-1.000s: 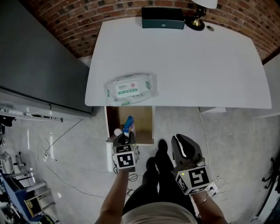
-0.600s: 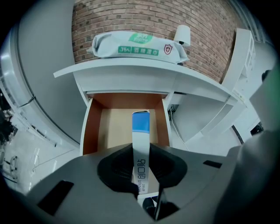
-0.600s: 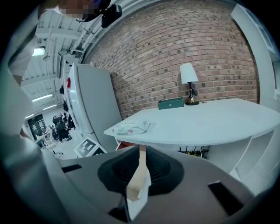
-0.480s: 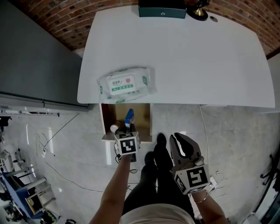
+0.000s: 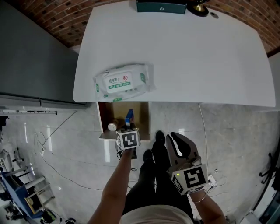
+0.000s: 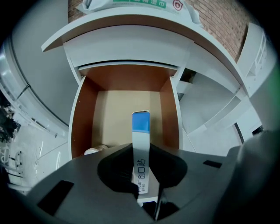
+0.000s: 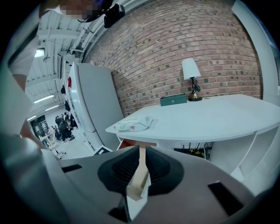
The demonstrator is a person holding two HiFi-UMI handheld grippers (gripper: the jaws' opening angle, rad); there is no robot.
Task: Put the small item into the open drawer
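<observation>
The small item is a slim white box with a blue end (image 6: pixel 141 144). My left gripper (image 6: pixel 141 175) is shut on it, pointing steeply down over the open drawer (image 6: pixel 109 105). From the head view, the blue end (image 5: pixel 129 117) shows inside the drawer's outline (image 5: pixel 103 120), just beyond the left gripper (image 5: pixel 128 130) and its marker cube. The right gripper (image 5: pixel 175 141) hangs lower right beside the person's legs, away from the drawer. In the right gripper view its jaws (image 7: pixel 140 175) stand together, only a narrow pale strip between them.
A small white round thing (image 6: pixel 93 151) lies in the drawer's near left corner. A pack of wet wipes (image 5: pixel 124 82) rests on the white table (image 5: pixel 197 57) right above the drawer. A dark green box (image 5: pixel 160 6) and a lamp base stand at the table's far edge. Cables trail on the floor (image 5: pixel 57 144).
My left gripper has sunk toward the drawer with the box still in it. The right gripper has barely shifted. The head view has tipped slightly, so the table sits higher in the picture.
</observation>
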